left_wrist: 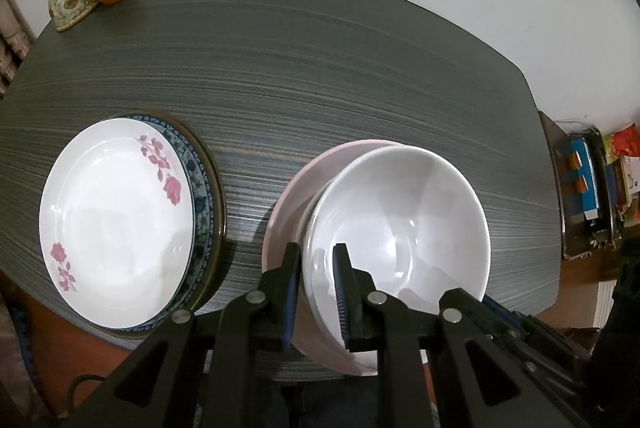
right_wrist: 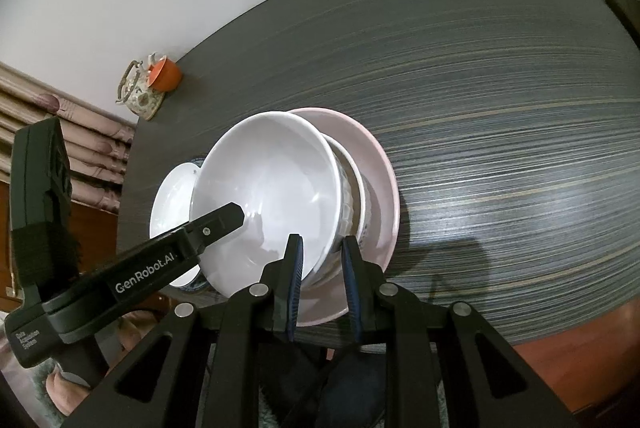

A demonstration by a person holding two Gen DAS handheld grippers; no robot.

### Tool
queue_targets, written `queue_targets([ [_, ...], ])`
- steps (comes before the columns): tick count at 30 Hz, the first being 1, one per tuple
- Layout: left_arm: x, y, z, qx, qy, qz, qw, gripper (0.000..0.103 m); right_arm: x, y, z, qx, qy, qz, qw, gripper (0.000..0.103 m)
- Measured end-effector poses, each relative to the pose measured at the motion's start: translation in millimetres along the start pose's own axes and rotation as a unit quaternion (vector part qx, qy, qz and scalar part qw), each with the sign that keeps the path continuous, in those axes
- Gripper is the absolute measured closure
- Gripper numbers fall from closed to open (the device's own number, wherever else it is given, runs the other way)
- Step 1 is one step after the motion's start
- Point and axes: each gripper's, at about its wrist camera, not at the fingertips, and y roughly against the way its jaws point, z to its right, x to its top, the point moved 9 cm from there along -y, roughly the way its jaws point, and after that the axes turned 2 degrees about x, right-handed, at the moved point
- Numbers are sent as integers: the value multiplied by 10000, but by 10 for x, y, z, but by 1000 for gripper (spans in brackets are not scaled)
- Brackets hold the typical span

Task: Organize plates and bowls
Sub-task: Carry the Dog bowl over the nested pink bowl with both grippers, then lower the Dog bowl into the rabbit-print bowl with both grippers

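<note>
Pinched on opposite near rims of glossy white ceramic bowl (left_wrist: 400, 224): left gripper (left_wrist: 318, 264) on left rim, right gripper (right_wrist: 322, 252) on right, pale pink plate (right_wrist: 380, 163) directly beneath.

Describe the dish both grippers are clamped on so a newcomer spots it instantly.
On the dark striped table, look at the stack of dishes nearest the grippers, resting on a wide pink plate. The top piece is the plain white bowl: deep and unpatterned, unlike the flat rose-printed plate to its left.
</note>
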Motion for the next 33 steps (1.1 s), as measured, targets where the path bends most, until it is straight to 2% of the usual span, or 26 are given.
queue_targets([
  [11, -6, -24, 14, -16, -4, -12, 10000, 87, 15, -39, 14, -23, -7, -40, 10000, 82],
  [23, -30, -17, 33, 124, -81, 21, 9999, 87, 13, -82, 11, -79, -15, -41, 10000, 81],
  [33, -38, -19, 28, 52, -77, 25, 10000, 86, 17, -110, 43, -40, -55, -13, 10000, 80],
])
